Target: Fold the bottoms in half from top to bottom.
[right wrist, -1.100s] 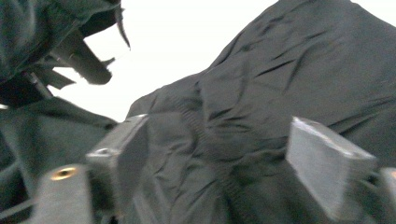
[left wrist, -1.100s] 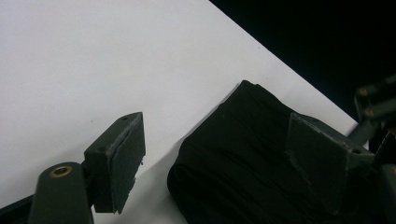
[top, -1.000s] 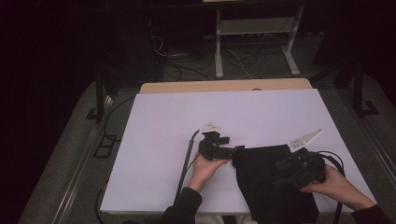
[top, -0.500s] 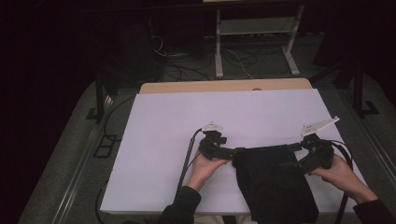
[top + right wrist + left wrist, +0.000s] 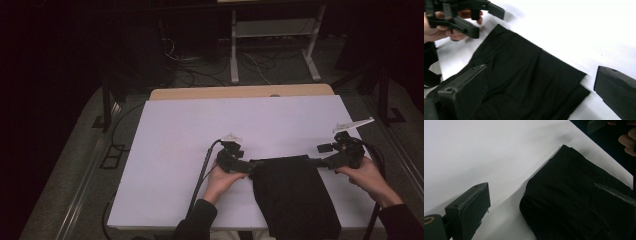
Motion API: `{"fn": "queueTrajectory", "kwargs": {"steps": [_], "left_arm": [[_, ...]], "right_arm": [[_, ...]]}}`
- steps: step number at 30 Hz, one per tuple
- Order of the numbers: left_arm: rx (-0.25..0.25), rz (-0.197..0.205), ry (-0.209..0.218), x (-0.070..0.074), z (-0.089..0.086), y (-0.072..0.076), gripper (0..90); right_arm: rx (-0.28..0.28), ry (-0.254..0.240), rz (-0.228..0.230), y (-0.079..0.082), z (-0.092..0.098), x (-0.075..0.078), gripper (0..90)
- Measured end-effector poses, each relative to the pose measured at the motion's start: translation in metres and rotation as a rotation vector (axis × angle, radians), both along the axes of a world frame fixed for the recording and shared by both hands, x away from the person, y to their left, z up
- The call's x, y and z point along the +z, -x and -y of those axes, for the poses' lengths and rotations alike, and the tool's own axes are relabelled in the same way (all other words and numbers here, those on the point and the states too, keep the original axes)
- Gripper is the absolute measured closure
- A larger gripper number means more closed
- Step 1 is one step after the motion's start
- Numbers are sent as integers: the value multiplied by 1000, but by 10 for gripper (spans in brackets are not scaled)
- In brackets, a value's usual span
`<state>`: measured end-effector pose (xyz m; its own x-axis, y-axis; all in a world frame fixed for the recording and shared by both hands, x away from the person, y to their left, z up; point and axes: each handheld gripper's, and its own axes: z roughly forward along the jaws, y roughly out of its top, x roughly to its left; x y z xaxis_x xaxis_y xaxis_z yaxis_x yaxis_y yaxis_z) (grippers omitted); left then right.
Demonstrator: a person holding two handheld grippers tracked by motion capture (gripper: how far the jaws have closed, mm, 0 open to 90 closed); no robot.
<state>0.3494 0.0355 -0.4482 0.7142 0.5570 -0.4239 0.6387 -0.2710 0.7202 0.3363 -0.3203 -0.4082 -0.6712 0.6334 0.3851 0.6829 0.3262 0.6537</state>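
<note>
Both sets of jaws are spread, and have just been opening with nothing pinched. Our left gripper (image 5: 248,166) straddles the near-left corner of the black cloth (image 5: 292,192); our right gripper (image 5: 324,156) sits just off its right corner. The cloth lies folded flat on the white table (image 5: 200,130), at our edge. We reckon a fold is just laid down. Next we'd need fresh grips on an edge, both pads biting cloth evenly.
</note>
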Motion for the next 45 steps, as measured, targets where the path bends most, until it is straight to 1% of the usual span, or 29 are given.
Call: {"fn": "queueTrajectory", "kwargs": {"steps": [3, 8, 12, 14, 16, 18, 22, 25, 27, 29, 31, 32, 33, 34, 35, 37, 38, 39, 40, 41, 43, 45], "left_arm": [[3, -6, 1, -1, 1, 0, 32], [1, -19, 13, -5, 3, -2, 49], [-9, -31, 12, -8, 5, -2, 63], [-16, -37, 14, -9, 6, -2, 83], [-20, -42, 17, -10, 6, -2, 103], [-26, -54, 25, -12, 8, -2, 135], [-31, -70, 38, -14, 10, -2, 172], [-43, -88, 55, -15, 10, -3, 232], [-63, -102, 60, -16, 10, -4, 285], [-76, -109, 60, -17, 11, -3, 328], [-82, -120, 64, -17, 11, -3, 399], [-93, -124, 70, -18, 11, -3, 426], [-110, -127, 68, -18, 12, -3, 465], [-119, -123, 58, -19, 13, -2, 504], [-123, -118, 45, -19, 14, -1, 558], [-137, -104, 30, -20, 15, 0, 671], [-142, -105, 27, -20, 16, 0, 721], [-147, -105, 22, -20, 17, 1, 769], [-148, -102, 21, -20, 17, 2, 807], [-152, -95, 12, -19, 18, 2, 821], [-148, -77, 5, -17, 17, 3, 832], [-144, -56, 1, -13, 15, 4, 836]], "right_arm": [[-16, 11, -10, -4, 3, -4, 0], [-31, 48, -29, -10, 6, -13, 0], [-49, 67, -61, -15, 9, -23, 0], [-51, 61, -76, -18, 12, -26, 52], [-55, 51, -79, -19, 14, -28, 78], [-57, 41, -88, -19, 16, -30, 135], [-58, 33, -103, -20, 17, -34, 170], [-47, 34, -123, -22, 16, -39, 212], [-38, 30, -131, -23, 15, -42, 233], [-32, 25, -126, -24, 13, -42, 265], [-27, 14, -124, -26, 10, -44, 329], [-23, 13, -121, -26, 9, -44, 351], [-20, 17, -119, -26, 8, -44, 391], [-10, 25, -117, -26, 5, -44, 445], [-11, 36, -112, -25, 3, -44, 485], [-11, 56, -109, -24, -1, -44, 613], [-6, 64, -108, -23, -3, -44, 678], [-4, 76, -109, -22, -4, -45, 780], [0, 82, -112, -22, -6, -45, 816], [-4, 81, -112, -21, -7, -45, 830], [-17, 83, -118, -21, -7, -44, 841], [-35, 69, -129, -21, -5, -43, 845]]}}
